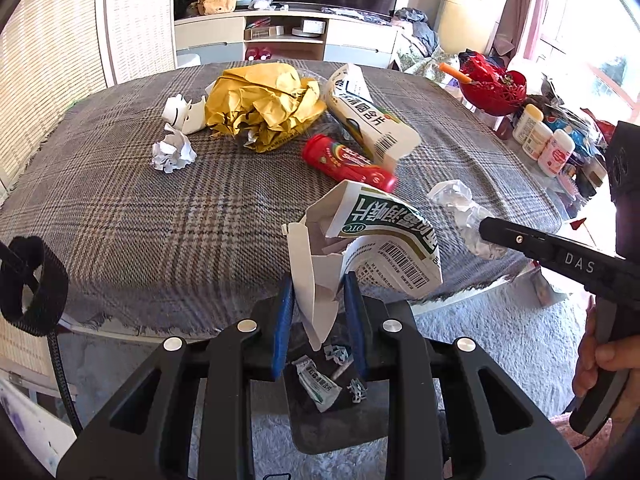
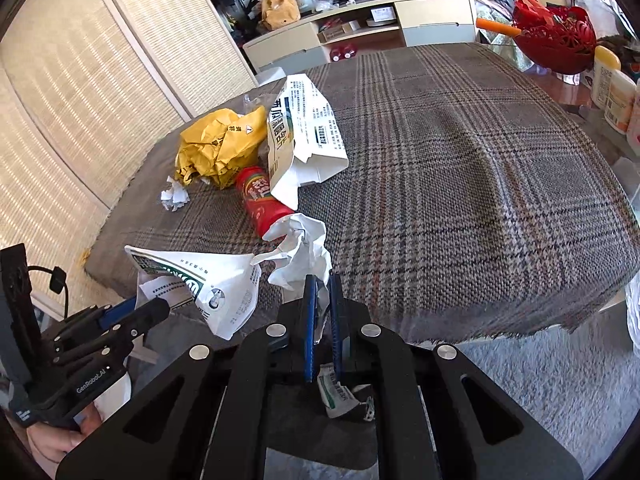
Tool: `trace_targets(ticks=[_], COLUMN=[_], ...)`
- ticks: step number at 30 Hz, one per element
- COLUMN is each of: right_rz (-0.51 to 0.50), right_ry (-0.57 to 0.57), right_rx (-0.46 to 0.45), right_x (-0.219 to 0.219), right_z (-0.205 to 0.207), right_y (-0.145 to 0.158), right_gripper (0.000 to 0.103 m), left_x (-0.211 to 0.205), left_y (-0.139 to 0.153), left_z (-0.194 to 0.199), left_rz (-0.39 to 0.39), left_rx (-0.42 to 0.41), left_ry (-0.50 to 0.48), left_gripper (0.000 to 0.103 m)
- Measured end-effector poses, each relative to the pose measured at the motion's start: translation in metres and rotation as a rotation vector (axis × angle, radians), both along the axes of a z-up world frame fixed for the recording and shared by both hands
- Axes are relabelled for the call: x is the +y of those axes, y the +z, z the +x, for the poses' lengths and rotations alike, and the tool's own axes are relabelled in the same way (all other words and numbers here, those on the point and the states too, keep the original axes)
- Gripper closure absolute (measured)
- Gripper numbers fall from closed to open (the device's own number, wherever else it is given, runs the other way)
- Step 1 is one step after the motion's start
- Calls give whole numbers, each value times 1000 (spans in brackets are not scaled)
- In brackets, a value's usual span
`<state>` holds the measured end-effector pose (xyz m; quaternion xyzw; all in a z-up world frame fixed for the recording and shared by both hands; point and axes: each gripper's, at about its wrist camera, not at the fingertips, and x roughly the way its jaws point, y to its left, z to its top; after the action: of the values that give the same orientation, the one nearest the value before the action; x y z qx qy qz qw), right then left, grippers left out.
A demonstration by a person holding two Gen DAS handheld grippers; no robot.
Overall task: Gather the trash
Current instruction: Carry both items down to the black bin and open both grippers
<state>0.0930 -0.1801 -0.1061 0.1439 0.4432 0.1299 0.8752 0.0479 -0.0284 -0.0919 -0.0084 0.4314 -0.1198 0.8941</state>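
My left gripper point(image 1: 320, 316) is shut on the flap of a crushed white-and-green medicine box point(image 1: 380, 236), held over the front edge of the plaid-covered table point(image 1: 160, 220). My right gripper point(image 2: 322, 320) is shut on a crumpled white paper point(image 2: 304, 248), also at the table's edge. Each gripper shows in the other's view: the right gripper point(image 1: 486, 228) and the left gripper point(image 2: 156, 308) with its box point(image 2: 208, 284). Trash lying on the cloth: a yellow crumpled envelope point(image 1: 260, 108), a red tube point(image 1: 348, 160), a second white box point(image 1: 368, 116) and a small paper ball point(image 1: 172, 152).
A dark bin point(image 1: 332, 428) with wrappers inside sits on the grey carpet below both grippers. A red basket point(image 1: 492, 88) and several white bottles point(image 1: 540, 140) crowd the table's right side. A TV cabinet point(image 1: 280, 36) stands behind, with a woven screen point(image 1: 48, 60) on the left.
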Motion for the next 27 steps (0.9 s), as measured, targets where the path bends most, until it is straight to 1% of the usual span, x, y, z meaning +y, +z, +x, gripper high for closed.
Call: trace_targets(ticks=[5,10,14,20,27], right_rz=[-26,-31,-27,-31,-45], right_ry=[14,21,30,41,48], right_rx=[-23,-14,12,62,154], right_x=[3,4,10,20,30], right_z=[-25,-43,-56,-68,-68], right_y=[2,-5,-18,-40,-74], right_gripper=[94,94,94,94,95], left_x=[-8,-15,-18,-26,-30], left_y=[0,-8,-22,-44,-72], left_z=[-22,-43,-55,-67,-70], left_rz=[16,44,47,78,98], left_rx=[-14,-4,30,70,147], left_ry=[-6,-10,-6,-4,1], left_gripper=[80,81,81,81,81])
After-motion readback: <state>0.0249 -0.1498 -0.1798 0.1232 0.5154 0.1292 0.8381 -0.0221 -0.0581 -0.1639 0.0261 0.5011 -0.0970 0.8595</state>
